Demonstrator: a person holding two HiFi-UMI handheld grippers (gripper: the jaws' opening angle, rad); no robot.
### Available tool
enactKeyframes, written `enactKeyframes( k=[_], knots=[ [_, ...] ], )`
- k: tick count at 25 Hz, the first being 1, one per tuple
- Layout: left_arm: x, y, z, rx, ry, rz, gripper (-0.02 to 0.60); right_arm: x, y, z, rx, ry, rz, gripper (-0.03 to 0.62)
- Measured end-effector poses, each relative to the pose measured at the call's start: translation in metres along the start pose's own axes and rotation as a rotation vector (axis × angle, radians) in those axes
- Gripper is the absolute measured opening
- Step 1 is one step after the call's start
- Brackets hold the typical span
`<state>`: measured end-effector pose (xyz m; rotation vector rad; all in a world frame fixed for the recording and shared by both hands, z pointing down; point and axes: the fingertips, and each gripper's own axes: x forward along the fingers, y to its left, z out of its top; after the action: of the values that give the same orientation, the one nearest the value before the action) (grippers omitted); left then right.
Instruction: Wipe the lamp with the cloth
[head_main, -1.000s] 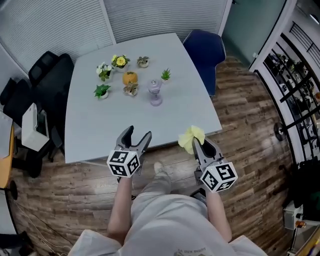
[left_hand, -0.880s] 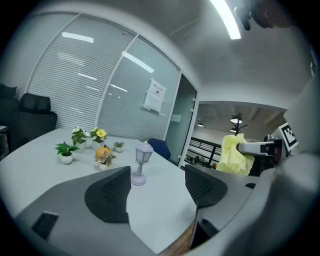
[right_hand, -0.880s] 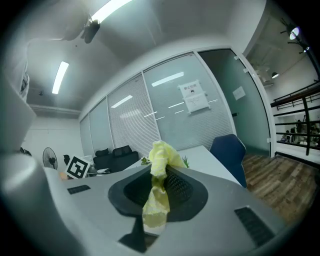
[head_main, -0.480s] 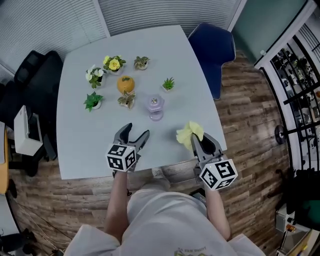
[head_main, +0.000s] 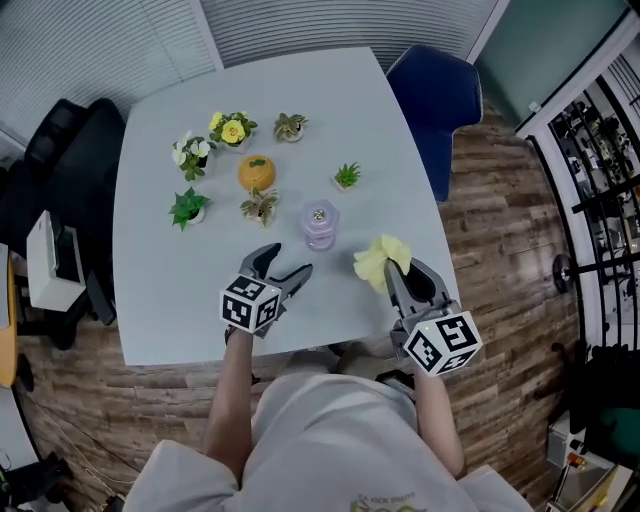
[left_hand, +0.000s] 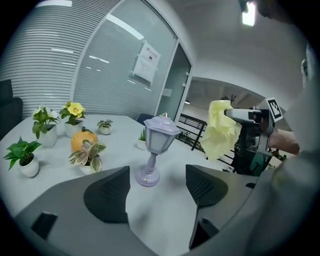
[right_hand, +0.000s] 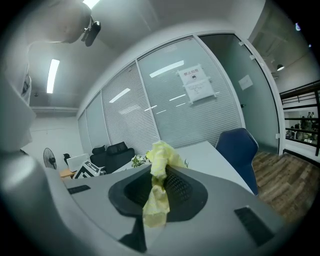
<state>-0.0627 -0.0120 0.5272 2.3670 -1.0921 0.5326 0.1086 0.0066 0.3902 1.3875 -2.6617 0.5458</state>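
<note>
A small lilac lantern-shaped lamp (head_main: 319, 224) stands upright on the grey table (head_main: 170, 300). In the left gripper view the lamp (left_hand: 154, 149) rises just beyond my two jaws, which stand wide apart with nothing between them. My left gripper (head_main: 284, 273) is open, a short way in front of the lamp. My right gripper (head_main: 400, 277) is shut on a crumpled yellow cloth (head_main: 380, 260), held over the table to the right of the lamp. The cloth (right_hand: 159, 177) bunches out above the shut jaws in the right gripper view, and it also shows as the cloth (left_hand: 219, 129) in the left gripper view.
Several small potted plants (head_main: 231, 129) and an orange pumpkin ornament (head_main: 256, 172) stand behind the lamp. A blue chair (head_main: 440, 95) sits at the table's right corner. Black chairs (head_main: 50, 170) and a white box (head_main: 50, 262) are on the left. The table's front edge is right by my grippers.
Both grippers have come forward over the table toward the lamp. The left one now points straight at it. The cloth stays in the right gripper.
</note>
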Motion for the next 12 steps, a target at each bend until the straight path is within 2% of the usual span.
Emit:
enactKeyframes(
  k=[6,12],
  knots=[
    [0.003,0.01,-0.002,0.028,0.035,-0.019,0.325,0.018,0.001,0.005,-0.031,0.015,0.006,0.063],
    [0.01,0.017,-0.004,0.039,0.055,-0.043,0.325,0.039,0.003,0.006,-0.041,0.033,0.051,0.063]
  ],
)
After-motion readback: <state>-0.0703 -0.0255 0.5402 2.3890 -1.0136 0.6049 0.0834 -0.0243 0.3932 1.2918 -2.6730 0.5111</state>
